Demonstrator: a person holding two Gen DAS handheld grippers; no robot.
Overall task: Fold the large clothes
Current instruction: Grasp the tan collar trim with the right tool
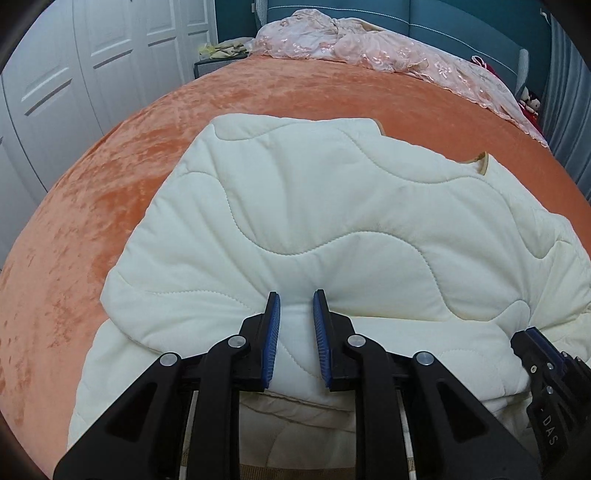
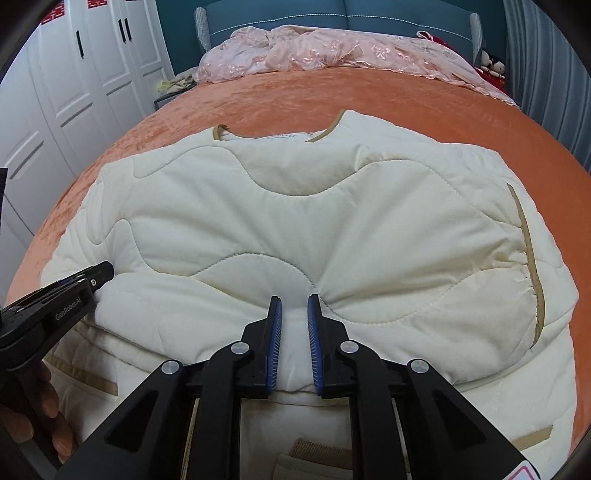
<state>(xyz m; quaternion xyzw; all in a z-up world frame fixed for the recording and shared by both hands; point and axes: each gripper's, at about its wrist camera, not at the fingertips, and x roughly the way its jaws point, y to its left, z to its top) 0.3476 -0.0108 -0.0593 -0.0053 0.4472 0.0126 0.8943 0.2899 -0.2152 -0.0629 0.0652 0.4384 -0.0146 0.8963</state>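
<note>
A cream quilted jacket (image 1: 314, 206) with tan trim lies on the orange bedspread (image 1: 110, 177), its near edge folded up over itself. It also shows in the right wrist view (image 2: 314, 221), collar at the far side. My left gripper (image 1: 296, 299) is shut on a thick fold of the jacket's near edge. My right gripper (image 2: 294, 303) is shut on the same folded edge, further right. Each gripper shows in the other's view: the right one (image 1: 532, 343) at the right edge, the left one (image 2: 99, 273) at the left edge.
A pink lace bedcover (image 2: 332, 51) is bunched along the blue headboard (image 2: 369, 14). White wardrobe doors (image 1: 74, 74) stand to the left. Red soft toys (image 2: 493, 66) sit at the far right. The orange bedspread (image 2: 332, 96) stretches beyond the jacket.
</note>
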